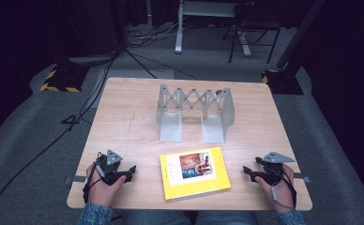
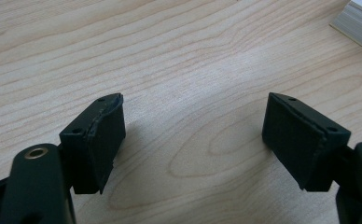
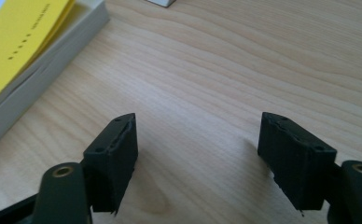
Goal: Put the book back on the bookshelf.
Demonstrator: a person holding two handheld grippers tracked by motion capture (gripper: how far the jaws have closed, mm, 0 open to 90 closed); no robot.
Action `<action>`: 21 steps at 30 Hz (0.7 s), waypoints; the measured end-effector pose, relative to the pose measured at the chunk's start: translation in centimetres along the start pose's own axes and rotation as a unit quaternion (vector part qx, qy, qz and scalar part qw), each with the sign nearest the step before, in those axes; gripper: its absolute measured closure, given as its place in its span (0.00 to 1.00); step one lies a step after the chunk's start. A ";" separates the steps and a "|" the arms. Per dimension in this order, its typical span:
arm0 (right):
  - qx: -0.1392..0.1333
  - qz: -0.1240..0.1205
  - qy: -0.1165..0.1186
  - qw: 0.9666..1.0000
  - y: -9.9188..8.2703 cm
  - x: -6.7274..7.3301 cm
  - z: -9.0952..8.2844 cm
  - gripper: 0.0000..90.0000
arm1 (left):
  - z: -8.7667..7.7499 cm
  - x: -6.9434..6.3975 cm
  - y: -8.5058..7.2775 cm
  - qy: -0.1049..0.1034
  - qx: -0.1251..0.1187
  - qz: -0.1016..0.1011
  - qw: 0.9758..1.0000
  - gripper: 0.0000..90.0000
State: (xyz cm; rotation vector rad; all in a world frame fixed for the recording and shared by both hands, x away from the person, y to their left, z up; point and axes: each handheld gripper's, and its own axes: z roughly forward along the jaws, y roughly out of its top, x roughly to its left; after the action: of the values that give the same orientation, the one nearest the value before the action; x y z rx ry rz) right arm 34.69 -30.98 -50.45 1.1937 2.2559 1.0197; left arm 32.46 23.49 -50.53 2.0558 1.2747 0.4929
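Bare table (image 1: pixel 124 126) around yellow book (image 1: pixel 194 172); metal rack (image 1: pixel 195 112) probably blocks far centre.

The bench (image 1: pixel 124 122) is pale wood with a flowing grain. The book (image 1: pixel 194 172) has a yellow cover bearing a white panel and a reddish-orange picture; its page edges look pale grey. The rack (image 1: pixel 195 112) is plain silver-grey metal with a crisscross lattice. Both grippers, left (image 2: pixel 193 135) and right (image 3: pixel 198 154), are black, with grey plates on top. The sleeves (image 1: pixel 94 213) are blue denim. The floor (image 1: pixel 30 140) is grey.
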 end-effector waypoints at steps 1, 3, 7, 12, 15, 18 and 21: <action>0.000 -0.002 0.003 1.000 -0.1 0.2 -0.1 0.33 | 0.0 0.0 0.0 0.000 0.000 0.000 1.000 0.24; 0.000 -0.003 0.005 1.000 -0.2 0.3 -0.2 0.33 | 0.0 0.0 0.0 0.000 0.000 0.000 1.000 0.24; 0.001 -0.010 0.013 1.000 -0.5 0.6 -0.6 0.30 | 0.0 0.0 0.0 0.001 0.000 0.000 1.000 0.24; 0.003 -0.015 0.018 1.000 -0.7 1.1 -0.8 0.28 | -0.2 -0.1 -0.1 0.001 -0.001 -0.010 1.000 0.28; 0.004 -0.016 0.015 1.000 -0.7 1.2 -0.8 0.27 | -0.5 -0.2 0.2 -0.008 -0.001 -0.013 1.000 0.29; 0.006 -0.024 0.026 0.999 -0.8 1.7 -0.9 0.25 | -0.7 -0.5 0.5 -0.012 -0.007 -0.015 1.000 0.29; 0.007 -0.033 0.034 0.999 -0.9 2.1 -1.0 0.24 | -1.0 -0.9 0.8 -0.027 -0.013 -0.022 0.999 0.29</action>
State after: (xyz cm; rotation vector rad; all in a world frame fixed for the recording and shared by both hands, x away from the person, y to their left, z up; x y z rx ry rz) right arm 32.41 -29.97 -50.46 1.0976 2.3424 1.0364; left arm 31.92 22.77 -49.20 2.0026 1.2721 0.4283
